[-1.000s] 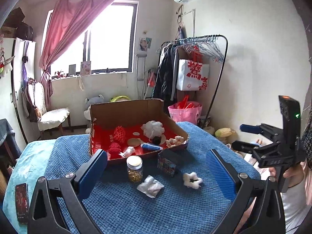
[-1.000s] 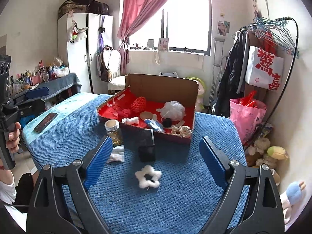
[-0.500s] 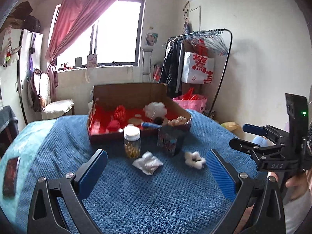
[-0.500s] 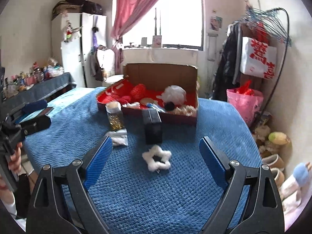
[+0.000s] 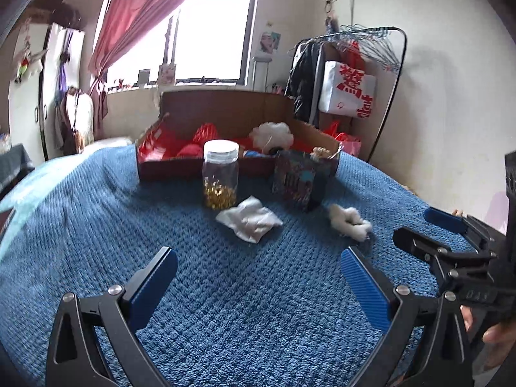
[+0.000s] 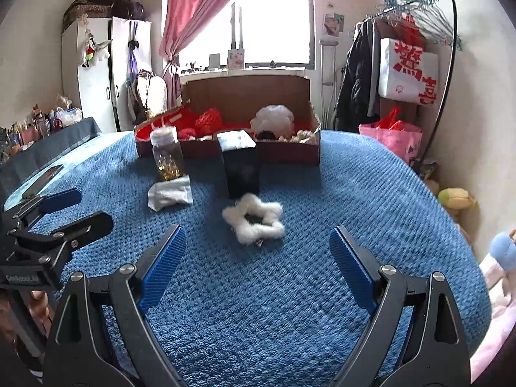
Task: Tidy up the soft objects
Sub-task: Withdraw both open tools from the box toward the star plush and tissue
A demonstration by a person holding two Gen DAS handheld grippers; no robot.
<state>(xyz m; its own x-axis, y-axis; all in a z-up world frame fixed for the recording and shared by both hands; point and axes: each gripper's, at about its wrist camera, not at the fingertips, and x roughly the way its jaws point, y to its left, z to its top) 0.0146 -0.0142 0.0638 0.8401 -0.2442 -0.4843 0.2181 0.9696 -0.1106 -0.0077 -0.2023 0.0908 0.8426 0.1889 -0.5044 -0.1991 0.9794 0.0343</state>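
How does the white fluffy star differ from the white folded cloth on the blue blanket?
The fluffy star is furry, star-shaped, with a dark open middle; the folded cloth is smooth, flat and roughly rectangular. The star lies near the dark box; the cloth lies against the glass jar. Both are white, soft and outside the cardboard box.

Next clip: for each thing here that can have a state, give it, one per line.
Left tool: open, empty.
Right tool: open, empty.
Jar: upright, lid on, partly filled.
Cardboard box: open, holding items.
Dark box: upright, closed.
White cloth: crumpled, flat on blanket.
Fluffy star: lying on blanket, outside the cardboard box.
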